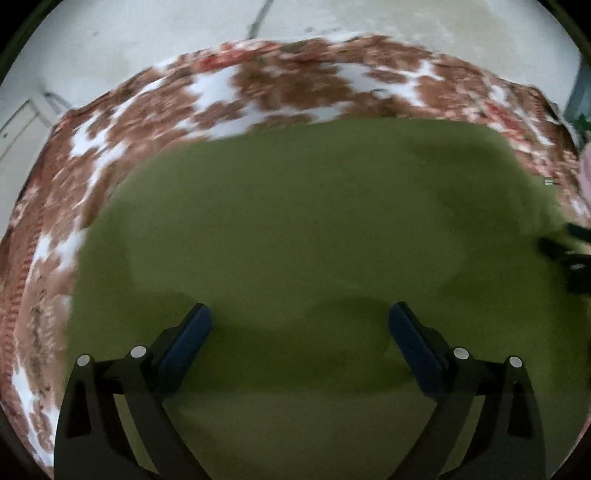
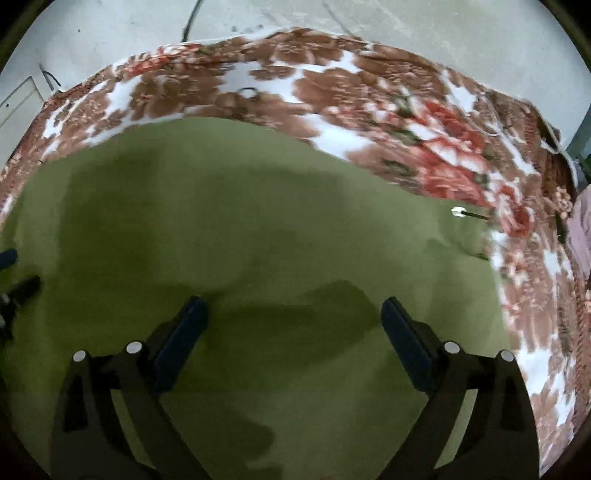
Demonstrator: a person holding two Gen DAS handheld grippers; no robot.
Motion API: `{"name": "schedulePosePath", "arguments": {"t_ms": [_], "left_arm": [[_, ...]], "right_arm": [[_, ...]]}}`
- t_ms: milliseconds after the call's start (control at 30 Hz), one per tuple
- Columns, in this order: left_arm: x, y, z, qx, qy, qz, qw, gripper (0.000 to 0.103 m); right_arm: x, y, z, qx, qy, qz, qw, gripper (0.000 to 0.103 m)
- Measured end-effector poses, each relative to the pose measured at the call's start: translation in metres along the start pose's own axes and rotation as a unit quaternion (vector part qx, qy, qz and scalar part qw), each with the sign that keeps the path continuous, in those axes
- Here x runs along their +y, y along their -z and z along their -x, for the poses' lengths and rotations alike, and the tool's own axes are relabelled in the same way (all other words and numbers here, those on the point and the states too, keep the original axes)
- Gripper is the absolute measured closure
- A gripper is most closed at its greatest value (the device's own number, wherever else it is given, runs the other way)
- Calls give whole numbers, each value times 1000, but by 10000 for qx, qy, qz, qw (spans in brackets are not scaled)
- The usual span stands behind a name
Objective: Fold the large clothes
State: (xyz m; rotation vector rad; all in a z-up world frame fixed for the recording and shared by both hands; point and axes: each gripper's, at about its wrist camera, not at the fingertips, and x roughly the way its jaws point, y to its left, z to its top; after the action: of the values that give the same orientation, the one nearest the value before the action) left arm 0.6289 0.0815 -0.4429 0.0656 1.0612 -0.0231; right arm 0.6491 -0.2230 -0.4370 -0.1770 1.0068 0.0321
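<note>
An olive-green garment lies spread flat over a brown, red and white flowered blanket. My left gripper hangs above the cloth, open wide, with nothing between its blue pads. The same garment fills the right wrist view, where my right gripper also stands open and empty above it. A small metal zip pull shows near the garment's right edge. The other gripper shows dark at the right edge of the left wrist view, and the other gripper shows at the left edge of the right wrist view.
The flowered blanket rings the garment on the far and outer sides. Beyond it is a pale grey floor with a dark cable. A pinkish cloth sits at the far right edge.
</note>
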Motion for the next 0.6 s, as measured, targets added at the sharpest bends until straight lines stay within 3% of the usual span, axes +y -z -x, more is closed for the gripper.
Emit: {"name": "schedulePosePath", "arguments": {"t_ms": [167, 333, 467, 600], "left_arm": [[80, 17, -2, 134, -662, 235, 9974, 4], [146, 30, 16, 261, -1038, 579, 9926, 6], [163, 44, 69, -69, -799, 978, 9920, 6], [146, 67, 120, -349, -419, 1117, 9922, 6]], "right_arm": [[-75, 22, -13, 204, 929, 273, 9951, 7], [-151, 37, -12, 438, 1264, -204, 9908, 7], [-157, 34, 18, 300, 936, -729, 9925, 7], [-111, 27, 64, -34, 332, -604, 9976, 6]]}}
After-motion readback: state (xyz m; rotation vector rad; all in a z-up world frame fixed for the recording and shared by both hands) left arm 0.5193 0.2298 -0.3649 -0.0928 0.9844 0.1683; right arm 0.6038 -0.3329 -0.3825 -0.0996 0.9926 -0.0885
